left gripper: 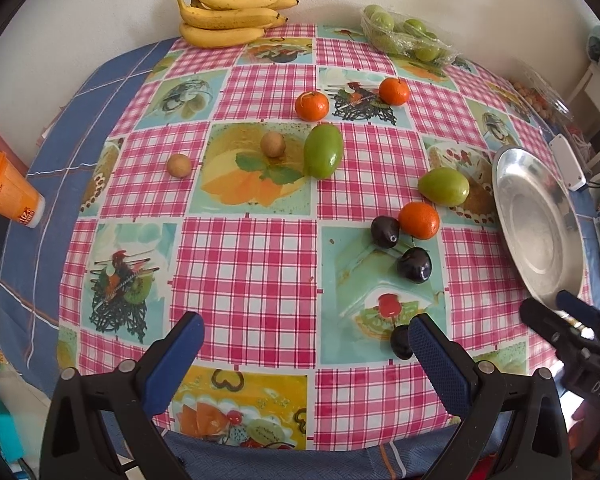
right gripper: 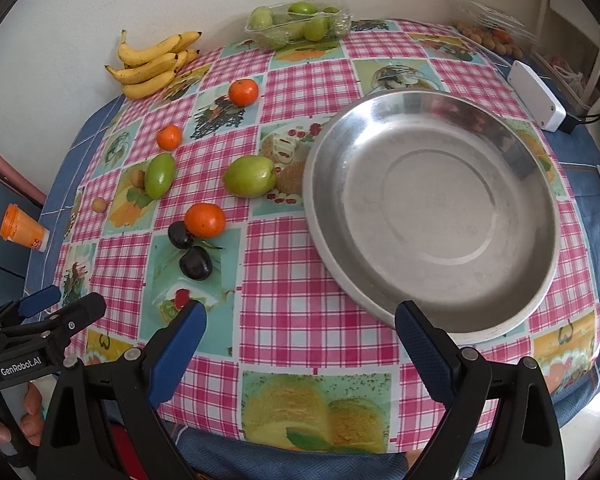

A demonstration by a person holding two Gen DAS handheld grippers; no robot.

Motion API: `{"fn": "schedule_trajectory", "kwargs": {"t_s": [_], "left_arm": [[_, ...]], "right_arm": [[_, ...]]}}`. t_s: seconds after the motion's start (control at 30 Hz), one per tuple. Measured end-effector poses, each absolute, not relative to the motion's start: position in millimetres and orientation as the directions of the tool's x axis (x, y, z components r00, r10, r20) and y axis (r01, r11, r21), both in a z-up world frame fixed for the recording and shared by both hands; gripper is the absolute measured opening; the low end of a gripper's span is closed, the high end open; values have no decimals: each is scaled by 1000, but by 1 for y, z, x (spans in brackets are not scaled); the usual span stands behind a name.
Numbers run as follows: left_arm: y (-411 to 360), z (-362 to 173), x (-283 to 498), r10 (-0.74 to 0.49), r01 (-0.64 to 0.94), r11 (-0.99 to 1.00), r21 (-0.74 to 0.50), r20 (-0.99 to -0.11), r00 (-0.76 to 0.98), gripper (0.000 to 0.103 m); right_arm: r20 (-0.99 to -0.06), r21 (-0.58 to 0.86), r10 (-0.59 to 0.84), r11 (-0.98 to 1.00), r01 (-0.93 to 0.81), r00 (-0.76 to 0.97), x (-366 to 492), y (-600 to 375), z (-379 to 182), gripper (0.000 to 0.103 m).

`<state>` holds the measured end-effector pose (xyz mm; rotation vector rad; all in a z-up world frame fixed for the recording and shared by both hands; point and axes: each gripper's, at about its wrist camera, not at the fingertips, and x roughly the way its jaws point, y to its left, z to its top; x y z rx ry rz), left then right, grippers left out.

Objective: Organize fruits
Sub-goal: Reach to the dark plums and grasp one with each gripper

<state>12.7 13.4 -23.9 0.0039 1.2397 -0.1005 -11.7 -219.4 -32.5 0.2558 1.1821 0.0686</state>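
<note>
Loose fruit lies on the checked tablecloth: three oranges (left gripper: 419,220) (left gripper: 311,106) (left gripper: 394,91), two green fruits (left gripper: 323,151) (left gripper: 443,186), two small brown fruits (left gripper: 273,144) (left gripper: 179,165) and three dark plums (left gripper: 414,265) (left gripper: 385,232) (left gripper: 401,342). An empty metal plate (right gripper: 432,208) sits at the right. My left gripper (left gripper: 306,340) is open and empty above the table's near edge, its right finger beside the nearest plum. My right gripper (right gripper: 300,330) is open and empty just before the plate's near rim. The same fruit shows in the right wrist view, such as the near orange (right gripper: 205,220).
A banana bunch (left gripper: 230,12) and a wrapped tray of green fruit (left gripper: 404,34) lie at the back by the wall. An orange-lidded cup (left gripper: 6,192) lies off the cloth at the left. A white box (right gripper: 536,96) and a clear container (right gripper: 488,28) sit at the right.
</note>
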Motion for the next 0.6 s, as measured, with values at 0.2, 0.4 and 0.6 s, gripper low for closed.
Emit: {"fn": "schedule_trajectory", "kwargs": {"t_s": [0.2, 0.4, 0.6], "left_arm": [[22, -18, 20, -62, 63, 997, -42, -933, 355, 103], [28, -25, 26, -57, 61, 997, -37, -928, 369, 103], [38, -39, 33, -46, 44, 998, -34, -944, 327, 103]], "right_arm": [[-903, 280, 259, 960, 12, 344, 0, -198, -35, 95], [-905, 311, 312, 949, -50, 290, 7, -176, -44, 95], [-916, 309, 330, 943, -126, 229, 9, -153, -55, 95]]}}
